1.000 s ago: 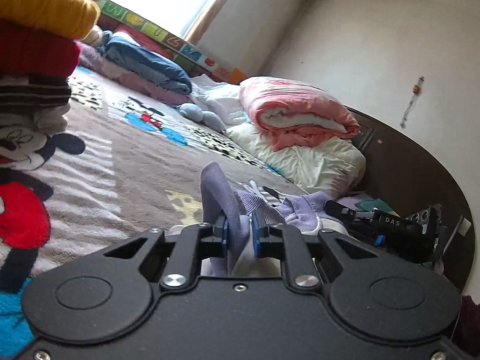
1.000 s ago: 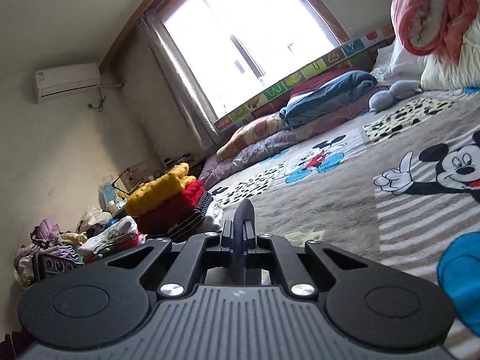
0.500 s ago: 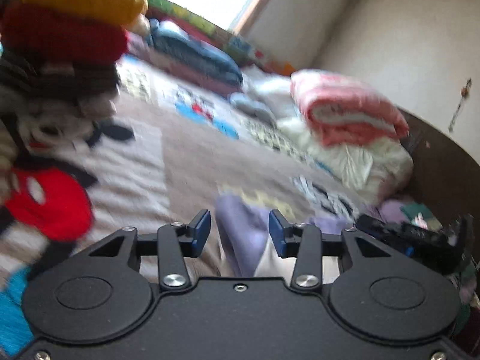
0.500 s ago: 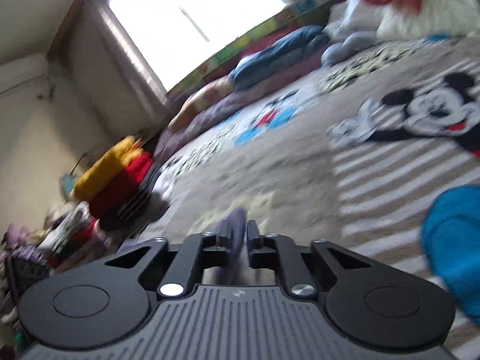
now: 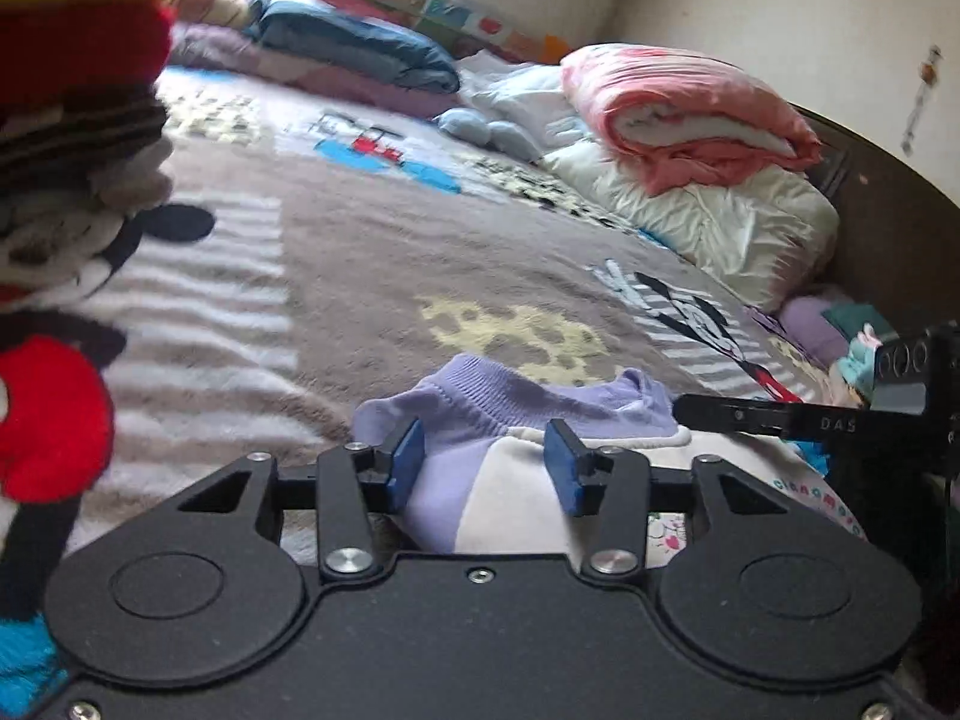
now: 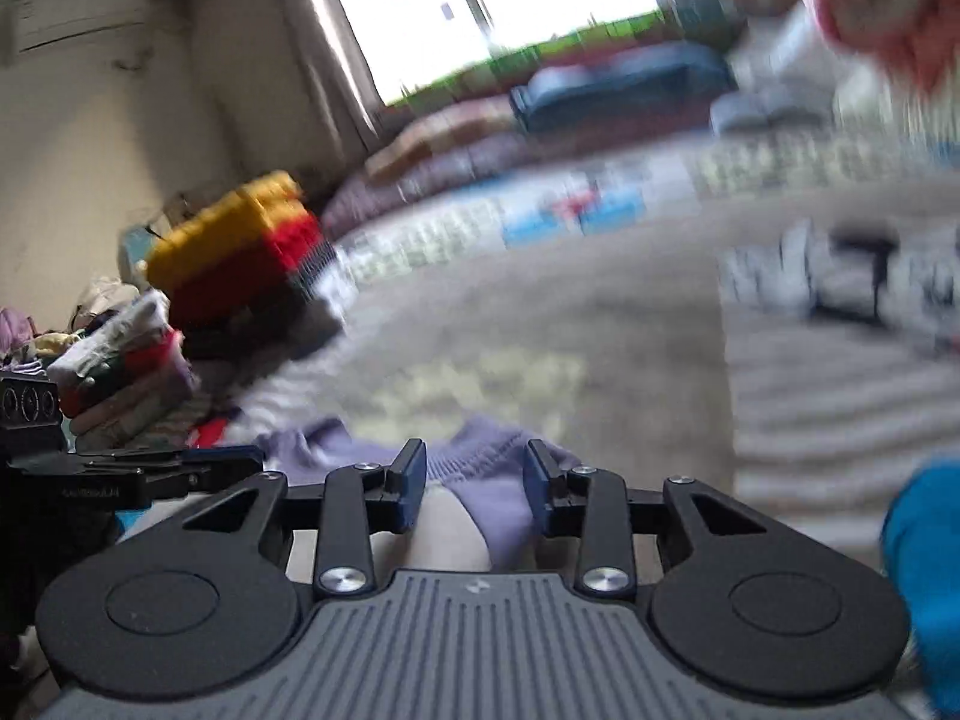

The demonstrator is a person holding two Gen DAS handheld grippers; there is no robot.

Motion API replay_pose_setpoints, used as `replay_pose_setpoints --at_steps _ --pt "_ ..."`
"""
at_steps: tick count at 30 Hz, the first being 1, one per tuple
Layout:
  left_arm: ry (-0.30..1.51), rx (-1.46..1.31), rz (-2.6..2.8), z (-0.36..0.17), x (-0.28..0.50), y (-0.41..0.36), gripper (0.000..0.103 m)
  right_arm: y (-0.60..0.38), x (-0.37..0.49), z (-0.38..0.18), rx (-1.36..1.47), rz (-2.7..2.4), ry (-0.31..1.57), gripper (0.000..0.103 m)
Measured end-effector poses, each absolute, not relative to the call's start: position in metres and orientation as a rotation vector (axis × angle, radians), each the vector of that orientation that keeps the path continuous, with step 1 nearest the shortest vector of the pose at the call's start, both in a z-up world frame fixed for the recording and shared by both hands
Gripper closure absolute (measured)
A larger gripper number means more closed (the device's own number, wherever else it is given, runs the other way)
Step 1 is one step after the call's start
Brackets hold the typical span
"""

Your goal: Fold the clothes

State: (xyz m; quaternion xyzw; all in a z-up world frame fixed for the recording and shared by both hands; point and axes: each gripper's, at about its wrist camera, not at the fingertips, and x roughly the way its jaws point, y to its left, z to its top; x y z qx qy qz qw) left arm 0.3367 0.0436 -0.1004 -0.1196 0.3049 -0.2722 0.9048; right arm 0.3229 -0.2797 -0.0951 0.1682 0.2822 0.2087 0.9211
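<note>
A small lilac and white garment (image 5: pixel 492 420) with a ribbed collar lies on the cartoon-print blanket (image 5: pixel 360 276). My left gripper (image 5: pixel 485 468) hovers over its near edge, jaws opening, blue pads clear of the cloth that lies between them. The other gripper's black finger shows at the right of this view. In the blurred right wrist view the same lilac garment (image 6: pixel 480 462) lies between the opening jaws of my right gripper (image 6: pixel 476 491), and the pads do not press it.
A stack of folded clothes (image 5: pixel 78 78) with yellow and red knits on top stands at the left, seen also as a stack (image 6: pixel 240 252) in the right view. Pink and white duvets (image 5: pixel 690 138) are piled at the bed's far right. Pillows line the window wall.
Both grippers were shut on the lilac garment and have let it go; it now lies flat on the blanket. Both hands dropped lower and tilted downward.
</note>
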Motion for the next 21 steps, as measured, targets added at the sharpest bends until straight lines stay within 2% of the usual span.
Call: replay_pose_setpoints --at_steps 6,10,13,15,21 --pt "0.596 -0.222 -0.562 -0.095 0.327 0.039 0.052 -0.286 0.330 -0.107 0.435 0.444 0.616 0.062" --pt "0.524 -0.240 -0.572 -0.080 0.306 0.043 0.049 -0.296 0.315 -0.096 0.444 0.432 0.537 0.061" --pt "0.526 -0.307 -0.549 -0.076 0.294 0.052 0.045 -0.306 0.297 -0.084 0.484 0.408 0.488 0.053" --pt "0.560 -0.366 -0.528 -0.080 0.287 0.057 0.037 -0.316 0.284 -0.082 0.538 0.396 0.493 0.048" --pt "0.657 -0.515 -0.465 -0.089 0.267 0.069 0.033 -0.333 0.249 -0.104 0.808 0.373 0.575 0.035"
